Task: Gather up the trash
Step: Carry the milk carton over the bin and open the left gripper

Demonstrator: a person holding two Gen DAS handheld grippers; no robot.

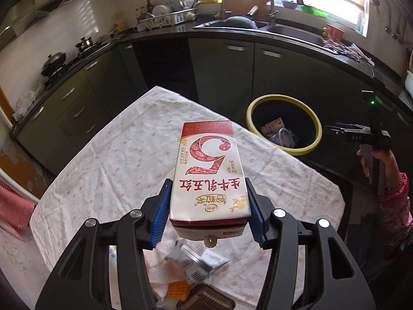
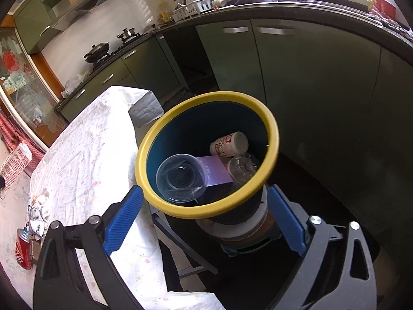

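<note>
A red-and-white milk carton (image 1: 209,170) is clamped at its lower end between the blue pads of my left gripper (image 1: 208,183), held above the table with the floral cloth (image 1: 108,160). The yellow-rimmed bin (image 1: 284,124) stands beyond the table's right corner. My right gripper (image 2: 204,193) hangs open over that bin (image 2: 206,210), with nothing between its blue fingers (image 2: 124,219). Inside lie a clear plastic cup (image 2: 180,178), a purple box (image 2: 219,173), a white bottle (image 2: 228,144) and a clear bottle (image 2: 244,166). The left wrist view shows the right gripper (image 1: 335,129) in a person's hand.
Crumpled wrappers (image 1: 196,263), an orange piece (image 1: 175,289) and a brown tray (image 1: 206,299) lie on the table's near end. A red can (image 2: 23,248) sits by wrappers at the table's edge. Dark green cabinets (image 1: 222,77) and a counter with a sink (image 1: 291,32) curve behind the bin.
</note>
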